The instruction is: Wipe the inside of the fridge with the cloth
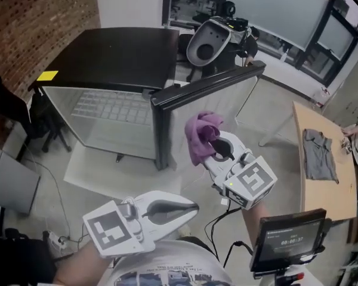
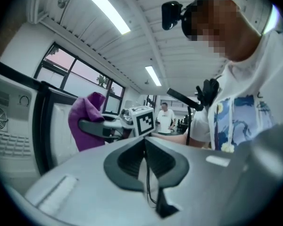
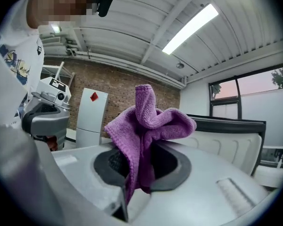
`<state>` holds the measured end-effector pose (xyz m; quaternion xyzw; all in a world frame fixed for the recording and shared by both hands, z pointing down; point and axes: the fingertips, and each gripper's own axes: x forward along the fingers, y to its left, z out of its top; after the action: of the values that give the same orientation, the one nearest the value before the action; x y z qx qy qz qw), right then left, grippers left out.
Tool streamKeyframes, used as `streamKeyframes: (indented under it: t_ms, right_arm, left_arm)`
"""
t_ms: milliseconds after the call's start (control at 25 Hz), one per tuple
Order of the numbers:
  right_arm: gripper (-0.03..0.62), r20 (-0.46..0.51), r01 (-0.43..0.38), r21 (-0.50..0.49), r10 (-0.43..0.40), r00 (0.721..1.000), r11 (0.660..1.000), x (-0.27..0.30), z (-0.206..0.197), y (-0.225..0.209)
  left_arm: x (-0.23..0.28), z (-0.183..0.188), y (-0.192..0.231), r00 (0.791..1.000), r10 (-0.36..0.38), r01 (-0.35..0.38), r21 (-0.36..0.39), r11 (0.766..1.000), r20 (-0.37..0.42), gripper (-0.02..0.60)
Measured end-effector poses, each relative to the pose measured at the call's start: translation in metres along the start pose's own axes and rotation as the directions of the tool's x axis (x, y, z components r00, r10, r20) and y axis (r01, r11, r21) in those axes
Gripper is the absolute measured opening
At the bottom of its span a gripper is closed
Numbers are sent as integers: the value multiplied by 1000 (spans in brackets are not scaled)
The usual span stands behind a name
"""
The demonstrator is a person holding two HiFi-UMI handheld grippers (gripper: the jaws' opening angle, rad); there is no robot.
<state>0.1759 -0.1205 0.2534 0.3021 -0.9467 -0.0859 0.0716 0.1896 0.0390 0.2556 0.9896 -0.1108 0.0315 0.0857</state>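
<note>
Right hand-held gripper (image 1: pixel 219 150) clamps a gathered fold of the purple cloth (image 1: pixel 198 137), seemingly soft, light and floppy; left hand-held gripper (image 1: pixel 191 208) is clenched, empty.

Right hand-held gripper (image 3: pixel 140 171): jaws clamped on purple cloth (image 3: pixel 151 121), which bunches upward. Left hand-held gripper (image 3: pixel 45 114) at far left. Fridge door (image 3: pixel 231 138) at right, brick wall (image 3: pixel 127 91) behind.

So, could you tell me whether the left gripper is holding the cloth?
No, the purple cloth is pinched in the right gripper; the left gripper is shut and empty.
</note>
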Motion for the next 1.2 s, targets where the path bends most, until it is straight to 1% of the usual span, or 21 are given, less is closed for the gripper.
streamKeyframes:
  t_ms: [160, 280, 400, 480, 600, 680, 760, 840, 1040, 1200]
  right_arm:
    - [80, 21, -116, -56, 118, 993, 992, 12, 3, -17]
    - [79, 46, -225, -98, 231, 972, 969, 25, 4, -13]
    - [79, 71, -285, -120, 294, 953, 951, 33, 3, -10]
    - [80, 79, -304, -138, 316, 945, 943, 35, 3, -11]
    - [80, 83, -302, -142, 315, 945, 943, 36, 0, -19]
    - [80, 75, -292, -141, 304, 950, 946, 34, -4, -29]
    - [80, 72, -300, -141, 312, 947, 943, 31, -6, -35]
    - [80, 73, -297, -135, 309, 948, 945, 27, -8, -44]
    - [80, 74, -261, -122, 271, 960, 958, 16, -17, -77]
    - [80, 48, -205, -113, 211, 976, 972, 6, -31, -110]
  left_arm:
    - [46, 8, 16, 996, 86, -86, -23, 996, 22, 8]
    - [67, 8, 23, 989, 146, -145, -36, 989, 22, 8]
    - [77, 5, 28, 980, 200, -199, -48, 979, 11, 8]
    - [78, 5, 31, 973, 229, -228, -56, 972, 10, 8]
    - [78, 2, 35, 965, 264, -263, -61, 963, 0, 8]
    - [81, 1, 38, 961, 275, -275, -63, 959, -5, 8]
    - [86, 2, 40, 960, 278, -278, -63, 958, -10, 8]
    - [94, 2, 41, 962, 274, -274, -62, 960, -17, 8]
    - [114, 1, 42, 968, 250, -252, -57, 966, -34, 8]
    - [128, -1, 40, 972, 232, -234, -56, 971, -42, 8]
